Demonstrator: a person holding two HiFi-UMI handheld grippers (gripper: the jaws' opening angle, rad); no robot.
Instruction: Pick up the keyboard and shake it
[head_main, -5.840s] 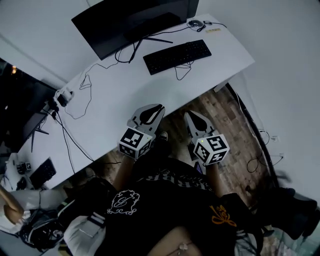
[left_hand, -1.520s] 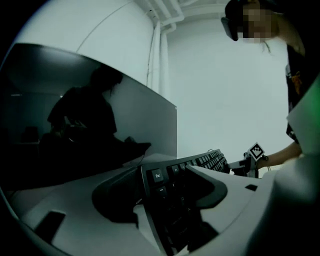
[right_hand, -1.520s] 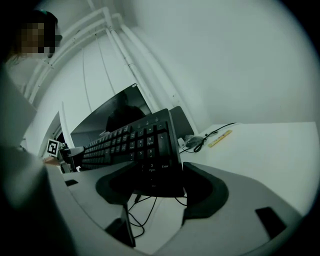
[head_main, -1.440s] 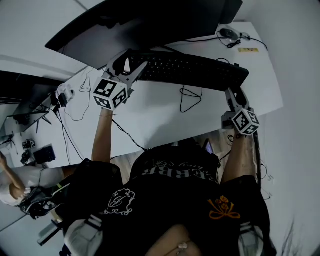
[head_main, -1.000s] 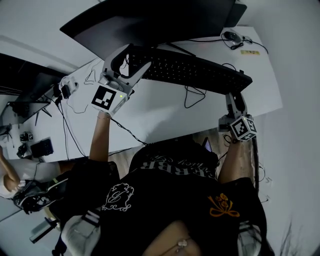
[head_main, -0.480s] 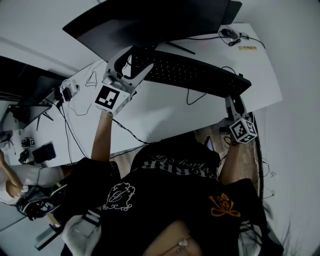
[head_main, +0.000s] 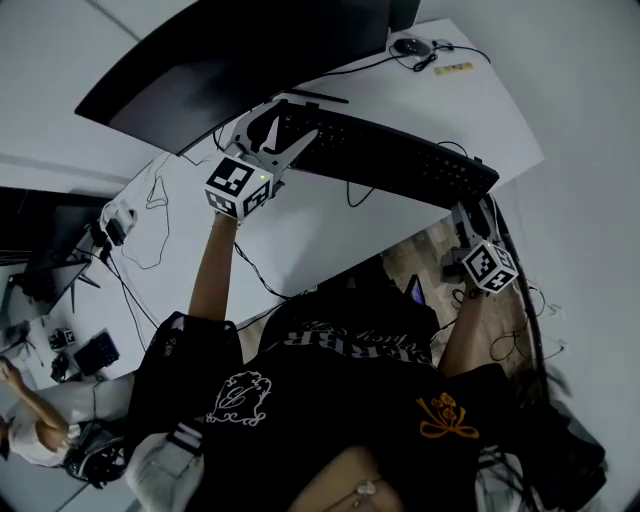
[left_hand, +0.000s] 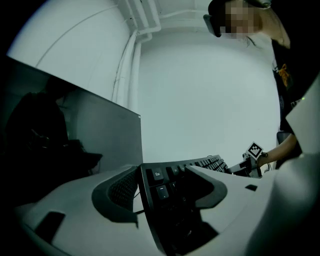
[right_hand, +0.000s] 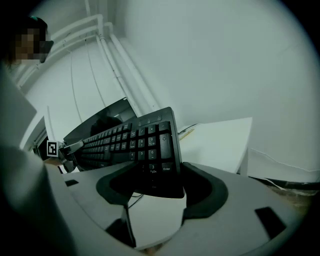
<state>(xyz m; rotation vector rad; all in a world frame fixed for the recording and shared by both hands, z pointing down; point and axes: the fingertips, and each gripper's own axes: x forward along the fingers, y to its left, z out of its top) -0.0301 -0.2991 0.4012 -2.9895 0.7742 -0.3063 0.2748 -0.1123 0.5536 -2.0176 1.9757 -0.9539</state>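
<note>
The black keyboard (head_main: 390, 155) hangs in the air above the white desk (head_main: 330, 235), slanting down to the right. My left gripper (head_main: 281, 126) is shut on its left end, and the Esc key corner (left_hand: 157, 175) sits between the jaws. My right gripper (head_main: 470, 208) is shut on its right end, with the number pad (right_hand: 152, 150) wedged between the jaws. Each gripper view shows the other gripper's marker cube (left_hand: 255, 150) (right_hand: 51, 148) at the far end. The keyboard's cable (head_main: 355, 195) dangles to the desk.
A large dark monitor (head_main: 230, 60) stands just behind the keyboard. A mouse (head_main: 408, 45) lies at the desk's far right corner. Cables and a power strip (head_main: 108, 218) lie at the left. The desk's front edge and wooden floor are under my right hand.
Since the earliest frame both grippers took the keyboard off the desk. Over the last second it stays aloft, shifting slightly right, and its right end dips lower.
</note>
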